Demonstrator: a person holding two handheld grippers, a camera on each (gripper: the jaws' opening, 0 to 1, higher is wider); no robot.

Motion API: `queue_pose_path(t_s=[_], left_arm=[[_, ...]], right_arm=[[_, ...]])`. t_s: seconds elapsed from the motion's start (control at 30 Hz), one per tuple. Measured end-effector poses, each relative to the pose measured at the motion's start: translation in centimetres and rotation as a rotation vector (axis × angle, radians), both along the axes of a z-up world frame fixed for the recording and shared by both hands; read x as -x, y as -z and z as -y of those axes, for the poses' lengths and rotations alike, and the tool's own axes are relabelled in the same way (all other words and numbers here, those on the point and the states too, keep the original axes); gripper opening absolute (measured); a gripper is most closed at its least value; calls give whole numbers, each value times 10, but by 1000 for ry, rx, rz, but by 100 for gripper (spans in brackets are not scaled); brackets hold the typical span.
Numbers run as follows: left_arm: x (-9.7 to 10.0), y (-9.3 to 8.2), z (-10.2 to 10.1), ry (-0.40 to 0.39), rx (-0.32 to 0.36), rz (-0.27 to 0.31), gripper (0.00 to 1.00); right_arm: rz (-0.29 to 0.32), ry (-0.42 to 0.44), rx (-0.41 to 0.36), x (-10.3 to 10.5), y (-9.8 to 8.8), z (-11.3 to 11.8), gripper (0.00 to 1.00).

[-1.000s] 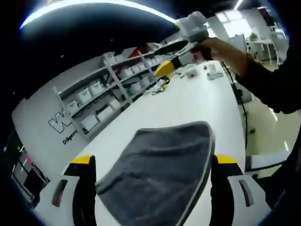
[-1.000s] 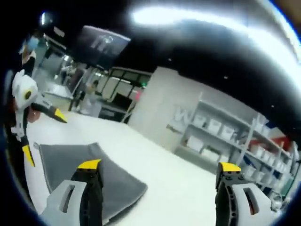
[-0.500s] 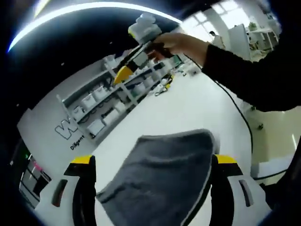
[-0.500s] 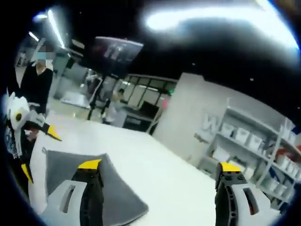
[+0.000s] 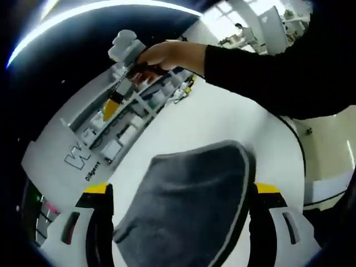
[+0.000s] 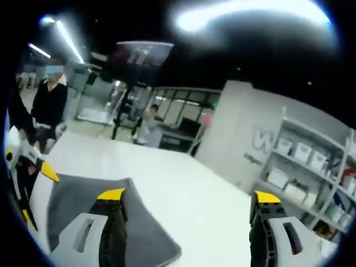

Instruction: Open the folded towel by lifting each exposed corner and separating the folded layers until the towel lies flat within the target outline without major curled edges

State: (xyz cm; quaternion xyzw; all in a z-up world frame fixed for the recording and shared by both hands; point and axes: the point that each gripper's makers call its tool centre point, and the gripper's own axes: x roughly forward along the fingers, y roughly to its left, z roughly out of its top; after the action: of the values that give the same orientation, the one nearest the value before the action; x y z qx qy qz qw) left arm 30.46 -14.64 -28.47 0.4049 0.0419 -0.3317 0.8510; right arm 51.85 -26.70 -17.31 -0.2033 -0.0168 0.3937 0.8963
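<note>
Folded grey terry towel [image 5: 189, 206] lay untouched on white table [image 5: 222, 122]; L gripper [image 5: 181, 222] & R gripper [image 6: 186, 231] hovered above, jaws wide, apparently lining up corner grabs.

The dark grey terry towel [image 5: 189, 206] [image 6: 89, 206] lies folded in layers on the white counter [image 5: 222, 122], its edges flat and rounded.

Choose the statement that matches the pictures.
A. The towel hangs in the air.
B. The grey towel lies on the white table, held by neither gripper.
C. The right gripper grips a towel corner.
B: the grey towel lies on the white table, and both grippers' jaws stand open around nothing.
</note>
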Motion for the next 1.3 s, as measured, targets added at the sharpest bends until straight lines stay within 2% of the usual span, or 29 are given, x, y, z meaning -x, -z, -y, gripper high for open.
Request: queue_pose_path(t_s=[0.07, 0.13, 0.17, 0.23, 0.33, 0.5, 0.6, 0.63, 0.7, 0.77, 0.8, 0.83, 0.93, 1.07, 1.2, 1.3], left_arm=[[2, 2, -1, 14, -3, 0, 100], [3, 13, -2, 26, -15, -31, 100], [3, 18, -3, 32, -25, -29, 100], [2, 22, -7, 32, -47, -15, 100], [-2, 20, -12, 32, -28, 10, 100], [-7, 13, -23, 23, -19, 57, 100], [-10, 6, -30, 17, -35, 111, 100], [-10, 3, -30, 25, -41, 132, 100], [-10, -12, -29, 51, -67, 239, 100], [-11, -21, -29, 60, -95, 308, 100], [-10, -22, -29, 64, -104, 315, 100], [-9, -19, -29, 69, -111, 294, 100], [1, -7, -27, 106, -99, 192, 100], [1, -7, -30, 113, -130, 208, 98], [1, -4, -31, 113, -138, 161, 88], [3, -2, -30, 125, -145, 154, 81]], right_arm=[[1, -17, 32, 2, 6, -7, 90], [-14, -37, 48, 3, 13, -13, 91], [-25, -44, 49, 1, 17, -15, 91], [-78, -64, 42, 1, 29, -21, 91], [-121, -70, 65, -3, 47, -26, 88], [-162, -83, 83, -3, 60, -34, 86], [-175, -87, 100, -9, 64, -33, 86], [-177, -87, 101, -3, 68, -37, 86], [-196, -91, 97, -5, 75, -39, 85], [-234, -96, 102, -8, 88, -40, 85], [-241, -95, 103, -9, 90, -40, 85], [-270, -85, 107, -12, 100, -38, 84], [-307, -60, 104, -22, 115, -33, 81], [-350, -41, 91, -32, 128, -27, 79], [-385, -27, 82, -38, 140, -21, 75], [-447, -20, 28, -42, 149, -14, 67]])
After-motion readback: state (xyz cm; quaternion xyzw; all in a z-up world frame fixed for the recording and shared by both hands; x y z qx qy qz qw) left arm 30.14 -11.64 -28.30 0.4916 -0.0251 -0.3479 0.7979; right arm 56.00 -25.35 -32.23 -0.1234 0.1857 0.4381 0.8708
